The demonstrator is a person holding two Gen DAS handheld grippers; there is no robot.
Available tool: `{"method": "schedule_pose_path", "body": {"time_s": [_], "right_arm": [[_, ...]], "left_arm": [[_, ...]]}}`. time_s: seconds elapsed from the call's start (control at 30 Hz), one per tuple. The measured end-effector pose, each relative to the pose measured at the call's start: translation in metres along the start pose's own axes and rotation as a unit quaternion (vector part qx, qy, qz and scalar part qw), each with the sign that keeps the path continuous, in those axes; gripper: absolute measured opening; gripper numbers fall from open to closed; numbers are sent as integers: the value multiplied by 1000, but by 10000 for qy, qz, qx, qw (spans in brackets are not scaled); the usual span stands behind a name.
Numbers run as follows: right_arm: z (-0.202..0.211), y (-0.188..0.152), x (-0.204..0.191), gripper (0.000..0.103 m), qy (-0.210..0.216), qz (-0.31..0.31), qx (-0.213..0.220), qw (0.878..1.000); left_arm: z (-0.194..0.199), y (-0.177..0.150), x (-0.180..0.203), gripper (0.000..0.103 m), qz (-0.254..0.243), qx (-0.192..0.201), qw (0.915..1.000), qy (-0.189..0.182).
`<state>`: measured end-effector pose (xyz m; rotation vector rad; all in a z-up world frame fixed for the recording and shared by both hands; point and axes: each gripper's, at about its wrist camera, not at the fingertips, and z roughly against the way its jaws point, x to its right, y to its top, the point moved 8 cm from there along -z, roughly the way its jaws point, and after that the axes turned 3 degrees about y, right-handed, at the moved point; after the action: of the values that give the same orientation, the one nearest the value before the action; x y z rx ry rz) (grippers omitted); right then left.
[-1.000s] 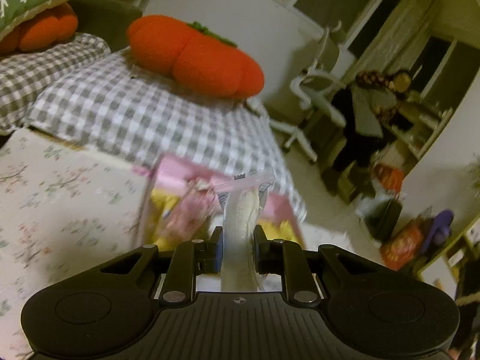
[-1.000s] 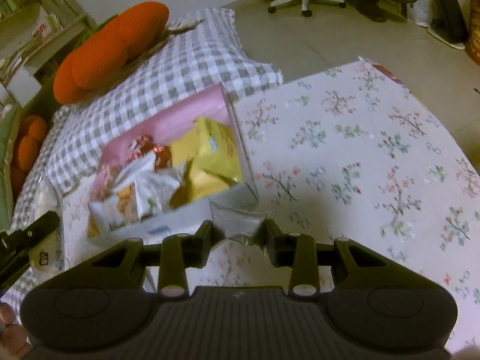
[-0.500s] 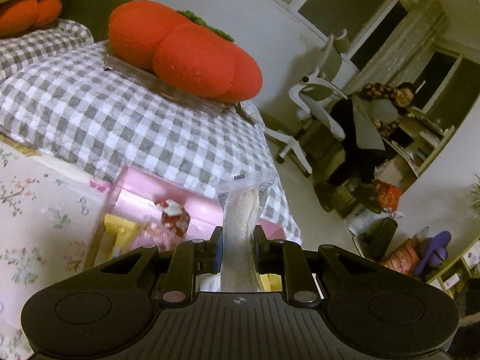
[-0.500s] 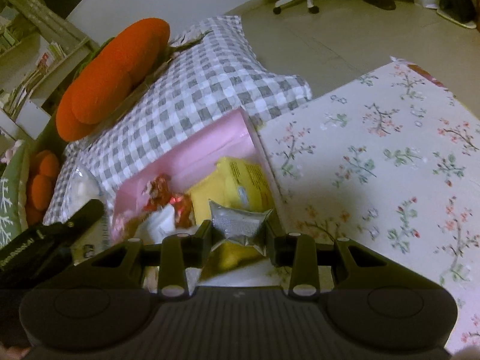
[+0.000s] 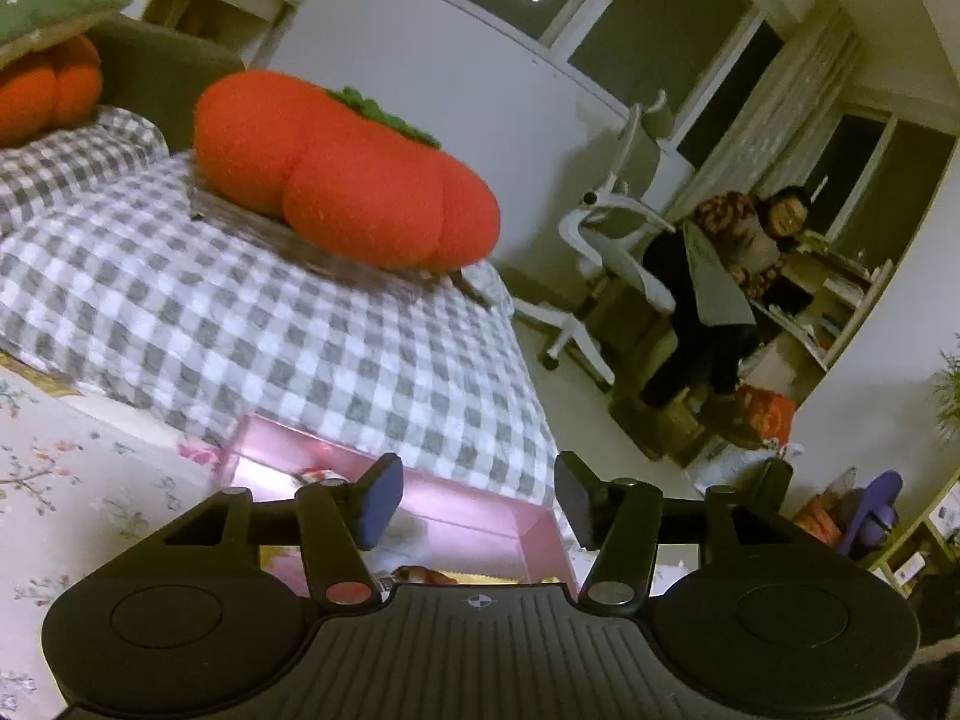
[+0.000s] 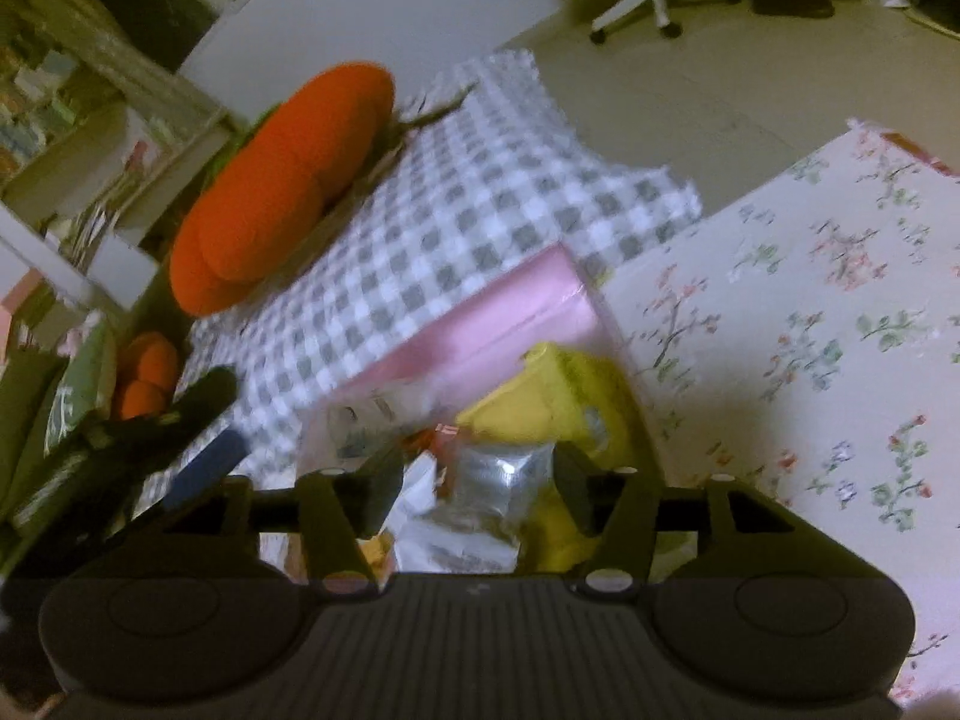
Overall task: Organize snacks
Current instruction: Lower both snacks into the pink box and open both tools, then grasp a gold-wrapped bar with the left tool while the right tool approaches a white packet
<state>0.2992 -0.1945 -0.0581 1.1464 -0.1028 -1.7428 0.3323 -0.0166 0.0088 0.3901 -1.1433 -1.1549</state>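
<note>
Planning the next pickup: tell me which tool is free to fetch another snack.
Left. The left tool has nothing between its opening jaws, over the pink box. The right tool is opening too, but the silver packet sits between its jaws.

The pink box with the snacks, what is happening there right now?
A person is sorting snacks into the pink box with two hand-held tongs. The left tongs are opening above the box, with nothing between them. The right tongs are opening too; a silver packet sits between them, apparently let go over the other snacks, beside a yellow bag.
</note>
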Motion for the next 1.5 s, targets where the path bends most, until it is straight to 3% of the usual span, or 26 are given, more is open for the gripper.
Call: {"method": "schedule_pose_path", "body": {"time_s": [0.3,0.4,0.5,0.63,0.8,0.93,1.13,1.3,1.43,1.5], "right_arm": [[13,-6,6,54,-16,-282,-132,9995],[21,-13,-3,54,-149,48,-170,9997],[29,-21,-10,55,-370,510,-180,9978],[36,-35,-5,55,-538,556,-394,9962],[44,-54,3,56,-866,554,-769,9917],[47,-88,-4,59,-1095,1147,-1185,9802],[48,-121,-15,60,-1191,1428,-1546,9703],[55,-120,-9,59,-965,929,-1595,9781],[55,-118,-4,60,-1196,850,-1495,9778],[52,-123,-8,60,-1106,905,-1592,9769]], "left_arm": [[29,-16,-15,55,-39,-427,9986,312],[36,-33,-20,55,-18,-761,9958,514],[47,-50,-22,55,-300,-989,9915,792],[60,-73,-27,55,-389,-1420,9833,1069],[84,-90,-44,64,24,-1698,9774,1257],[102,-98,-60,71,297,-1736,9741,1421],[115,-108,-73,78,305,-1830,9695,1602],[124,-133,-59,81,-40,-2060,9680,1435],[118,-167,-47,81,-591,-2366,9574,1544],[114,-183,-44,81,-780,-2525,9502,1654]]}}
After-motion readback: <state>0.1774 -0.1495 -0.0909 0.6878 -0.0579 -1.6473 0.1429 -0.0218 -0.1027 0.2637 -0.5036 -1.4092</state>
